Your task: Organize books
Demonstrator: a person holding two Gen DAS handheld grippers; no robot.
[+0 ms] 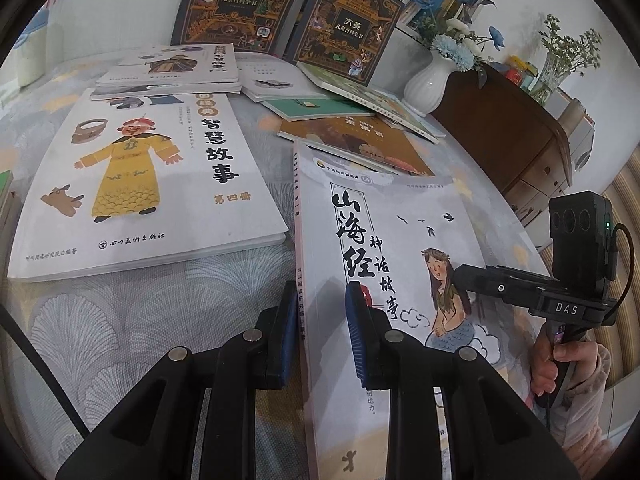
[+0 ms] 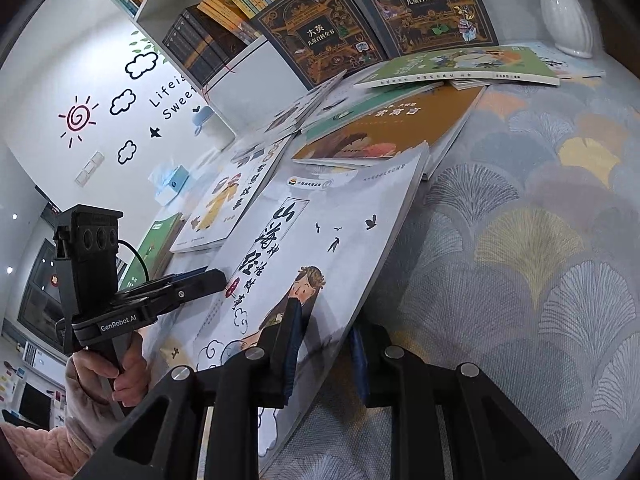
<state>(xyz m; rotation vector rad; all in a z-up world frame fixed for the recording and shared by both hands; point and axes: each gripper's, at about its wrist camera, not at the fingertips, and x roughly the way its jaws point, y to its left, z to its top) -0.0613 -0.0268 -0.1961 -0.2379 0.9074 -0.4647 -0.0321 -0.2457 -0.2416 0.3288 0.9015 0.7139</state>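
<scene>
A: Where was the grey book held, and by what?

B: It was gripped at both near edges. The left gripper was clenched on the spine edge, one pad under the book and one on the cover. The right gripper was clamped on the opposite edge, and the book was seen tilted, lifted off the cloth along that side.

A: What room was left around the grey book?

B: On its spine side a strip of bare cloth was left before the white book. On its other side a wide stretch of cloth was open. Its far edge was laid over a brown book, with more books piled beyond, and two dark books were propped upright behind those.

A: What was given by one view only?

B: A vase with flowers and a wooden cabinet were shown whole in the left view only. Wall decals and a tissue box were shown in the right view only.

A: And what was hidden?

B: The right gripper's far finger was covered by the grey book. The book's near corner was cut off in both views.
</scene>
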